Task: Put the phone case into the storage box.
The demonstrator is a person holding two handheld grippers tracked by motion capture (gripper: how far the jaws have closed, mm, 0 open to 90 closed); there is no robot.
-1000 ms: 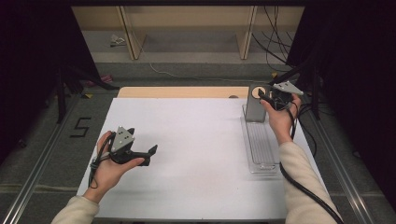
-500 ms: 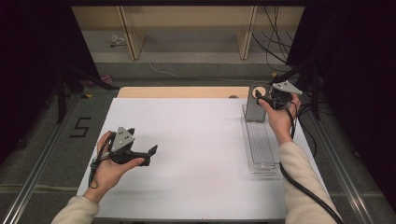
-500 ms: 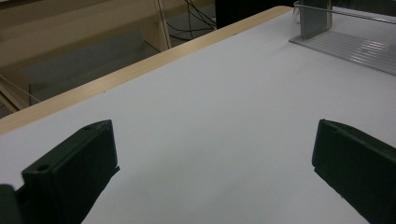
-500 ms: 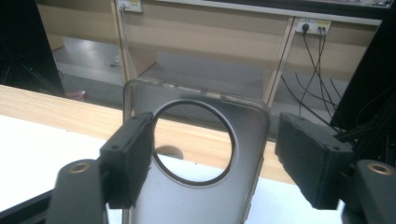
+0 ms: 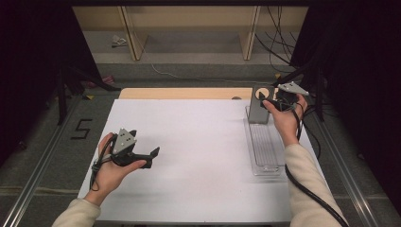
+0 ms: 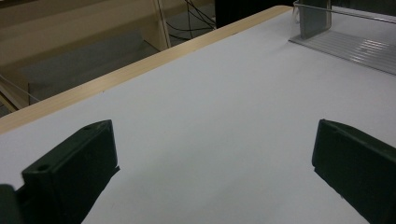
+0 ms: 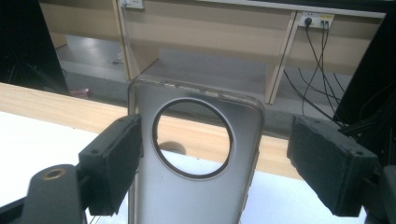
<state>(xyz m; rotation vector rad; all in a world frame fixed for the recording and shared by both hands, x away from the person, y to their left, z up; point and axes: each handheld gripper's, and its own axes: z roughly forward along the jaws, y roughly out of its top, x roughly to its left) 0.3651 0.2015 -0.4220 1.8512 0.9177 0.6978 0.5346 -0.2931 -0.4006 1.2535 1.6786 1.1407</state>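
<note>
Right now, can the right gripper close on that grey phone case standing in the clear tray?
Probably yes. The right gripper has its jaws open on either side of the grey phone case, one jaw at its edge, the other apart. Nothing stands between them; the clear tray lies below.

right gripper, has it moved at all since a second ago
No. The right gripper sits at the same spot by the grey phone case at the clear tray's far end.

Lab test bench, black curtains [image 5: 28,71], trailing cables [image 5: 276,45], floor rails [image 5: 40,175]
</note>
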